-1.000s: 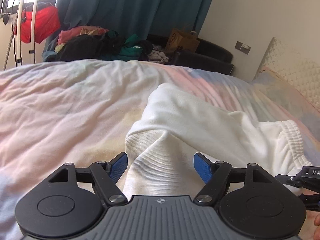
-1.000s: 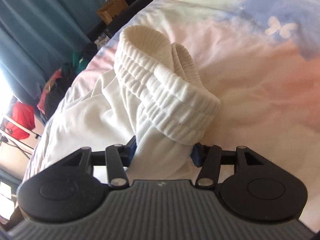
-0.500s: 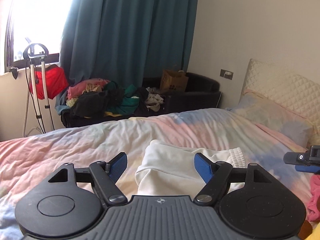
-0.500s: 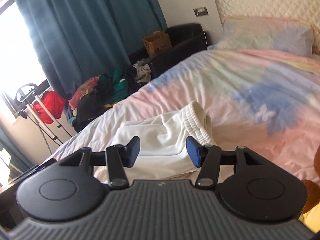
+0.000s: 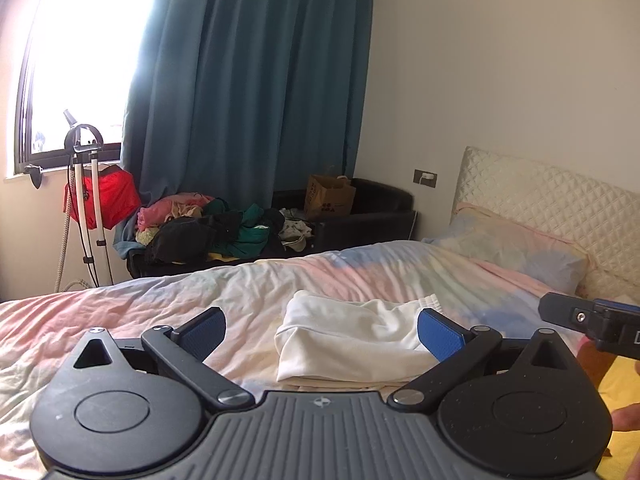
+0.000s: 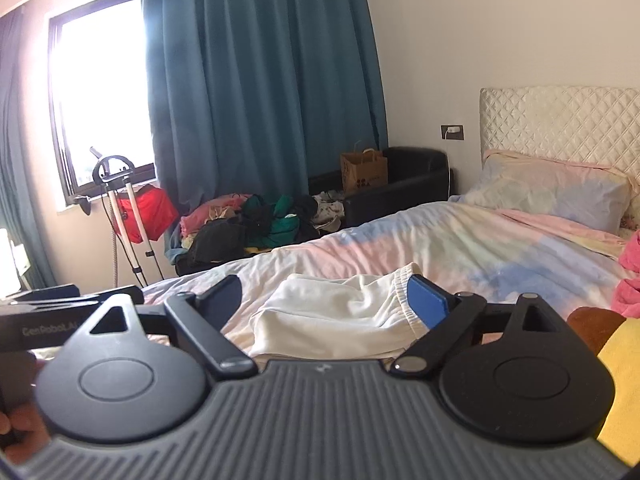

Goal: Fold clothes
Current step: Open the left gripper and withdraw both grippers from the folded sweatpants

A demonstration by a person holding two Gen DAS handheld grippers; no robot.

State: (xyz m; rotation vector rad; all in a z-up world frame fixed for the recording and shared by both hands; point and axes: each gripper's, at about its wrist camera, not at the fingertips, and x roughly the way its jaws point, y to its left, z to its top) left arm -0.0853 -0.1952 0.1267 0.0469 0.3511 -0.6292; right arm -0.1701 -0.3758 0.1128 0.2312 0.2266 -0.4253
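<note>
A folded white garment [image 5: 352,340] with a ribbed elastic waistband lies on the pastel bedspread [image 5: 160,304]; it also shows in the right wrist view [image 6: 332,320]. My left gripper [image 5: 320,330] is open and empty, held back and above the garment. My right gripper [image 6: 324,300] is open and empty, also held back from it. The right gripper's body shows at the right edge of the left wrist view [image 5: 592,324], and the left gripper's body shows at the left edge of the right wrist view [image 6: 60,312].
A pillow [image 6: 560,196] and quilted headboard [image 6: 560,124] are at the right. A pile of clothes [image 5: 208,228] lies on a dark sofa beyond the bed, with a paper bag [image 5: 330,196]. A pink item [image 6: 630,276] and yellow cloth [image 6: 624,368] lie at the right.
Both grippers let go of the white garment and pulled back and up from it. The garment now lies folded on the bed, farther away in both views.
</note>
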